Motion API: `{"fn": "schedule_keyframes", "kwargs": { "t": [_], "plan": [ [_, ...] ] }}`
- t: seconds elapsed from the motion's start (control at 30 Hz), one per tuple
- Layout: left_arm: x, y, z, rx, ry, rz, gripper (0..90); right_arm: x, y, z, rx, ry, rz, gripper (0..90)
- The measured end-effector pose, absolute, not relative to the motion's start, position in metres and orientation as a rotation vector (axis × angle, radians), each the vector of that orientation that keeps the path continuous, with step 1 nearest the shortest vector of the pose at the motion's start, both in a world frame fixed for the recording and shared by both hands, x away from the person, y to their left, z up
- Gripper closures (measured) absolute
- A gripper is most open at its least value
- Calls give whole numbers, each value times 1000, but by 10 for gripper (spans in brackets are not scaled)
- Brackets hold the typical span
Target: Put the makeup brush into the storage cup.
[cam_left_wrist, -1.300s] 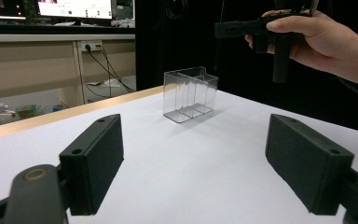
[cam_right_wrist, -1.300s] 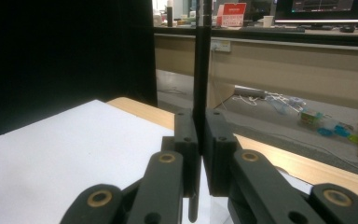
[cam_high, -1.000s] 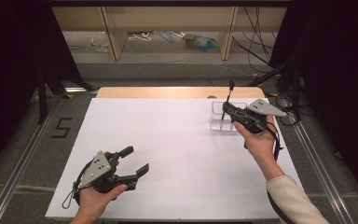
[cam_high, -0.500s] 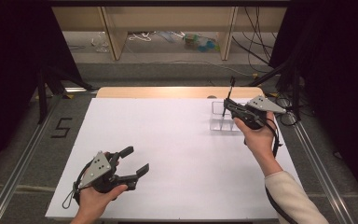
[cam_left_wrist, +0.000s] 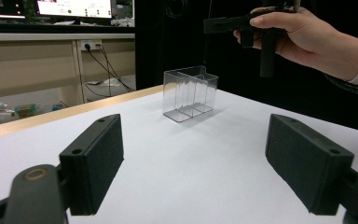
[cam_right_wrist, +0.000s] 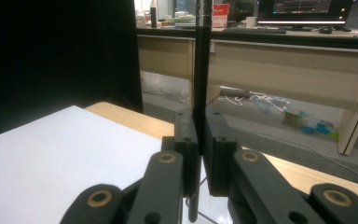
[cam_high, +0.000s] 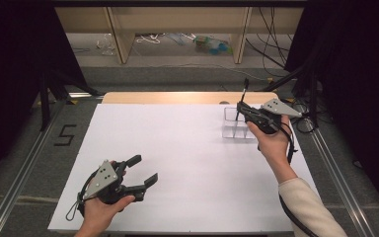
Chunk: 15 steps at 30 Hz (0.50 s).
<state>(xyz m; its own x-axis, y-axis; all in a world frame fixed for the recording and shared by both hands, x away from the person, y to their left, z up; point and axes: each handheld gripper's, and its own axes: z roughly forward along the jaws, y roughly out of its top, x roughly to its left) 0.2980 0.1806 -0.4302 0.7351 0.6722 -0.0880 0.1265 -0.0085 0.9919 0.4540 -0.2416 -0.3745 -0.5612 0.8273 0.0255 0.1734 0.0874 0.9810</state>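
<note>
Jaws pinch black rod (cam_right_wrist: 200, 70) — upright.

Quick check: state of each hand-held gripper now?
Left hand-held gripper: open, empty.
Right hand-held gripper: shut on a thin black rod above the clear box.

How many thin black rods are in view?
1: a thin black rod stands upright, pinched in the right tongs above the clear plastic compartment box; others may be hidden.
</note>
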Motion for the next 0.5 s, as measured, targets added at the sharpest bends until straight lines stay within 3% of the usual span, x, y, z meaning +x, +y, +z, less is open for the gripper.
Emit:
{"fn": "schedule_keyframes", "kwargs": {
  "t": [0.5],
  "plan": [
    [298, 181, -430, 1552, 672, 487, 194, 459, -239, -375, 993, 1795, 1520, 858]
  ]
}}
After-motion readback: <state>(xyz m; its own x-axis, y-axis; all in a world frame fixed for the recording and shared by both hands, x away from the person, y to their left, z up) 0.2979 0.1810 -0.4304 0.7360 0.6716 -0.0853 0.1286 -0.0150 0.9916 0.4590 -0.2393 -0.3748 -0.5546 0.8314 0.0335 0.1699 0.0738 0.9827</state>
